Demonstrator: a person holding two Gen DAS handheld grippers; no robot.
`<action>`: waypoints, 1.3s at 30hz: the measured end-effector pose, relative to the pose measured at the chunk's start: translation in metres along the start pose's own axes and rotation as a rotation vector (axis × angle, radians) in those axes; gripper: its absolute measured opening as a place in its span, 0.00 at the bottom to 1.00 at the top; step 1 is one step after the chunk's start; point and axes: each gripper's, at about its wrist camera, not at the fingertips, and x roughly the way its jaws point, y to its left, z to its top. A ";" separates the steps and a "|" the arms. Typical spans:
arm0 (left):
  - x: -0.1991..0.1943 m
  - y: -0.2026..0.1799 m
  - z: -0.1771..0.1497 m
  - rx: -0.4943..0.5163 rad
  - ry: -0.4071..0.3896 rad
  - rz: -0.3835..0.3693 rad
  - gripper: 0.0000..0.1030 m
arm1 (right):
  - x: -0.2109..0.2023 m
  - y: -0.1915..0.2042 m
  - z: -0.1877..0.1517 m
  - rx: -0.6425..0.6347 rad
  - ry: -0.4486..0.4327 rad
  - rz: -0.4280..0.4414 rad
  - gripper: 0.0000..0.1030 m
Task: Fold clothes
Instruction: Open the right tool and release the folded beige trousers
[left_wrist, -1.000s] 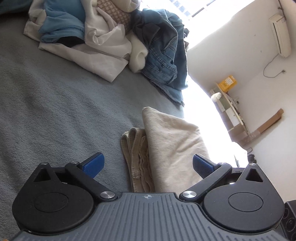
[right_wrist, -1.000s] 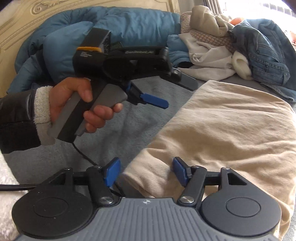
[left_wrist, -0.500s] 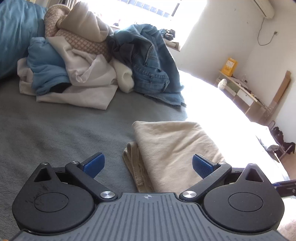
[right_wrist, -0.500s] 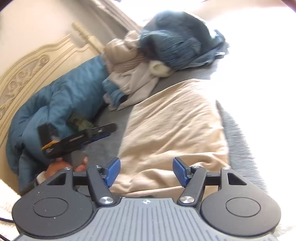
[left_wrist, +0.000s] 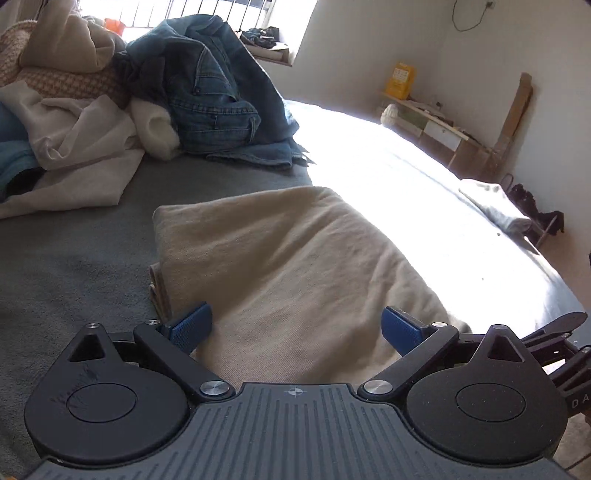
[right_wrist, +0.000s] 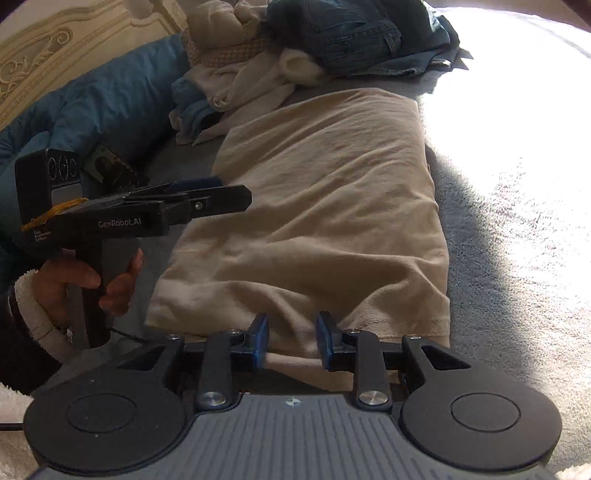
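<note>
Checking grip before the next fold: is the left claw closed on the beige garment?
No. The left claw stands wide open, its blue pads apart over the beige garment.

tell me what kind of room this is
Most likely a bedroom in a home. The folded beige garment lies on a grey bed cover, with a carved headboard behind a blue duvet. Unfolded clothes, jeans among them, are heaped near a barred window.
</note>
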 end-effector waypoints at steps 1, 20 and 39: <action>0.006 0.004 -0.002 -0.006 0.015 0.005 0.95 | 0.003 -0.003 -0.002 0.015 0.009 0.004 0.29; 0.034 -0.028 0.051 0.098 -0.016 -0.121 0.97 | -0.040 -0.105 0.005 0.534 -0.154 0.083 0.54; 0.121 0.013 0.062 -0.159 -0.013 -0.137 0.97 | 0.023 -0.136 -0.007 0.701 0.035 0.268 0.66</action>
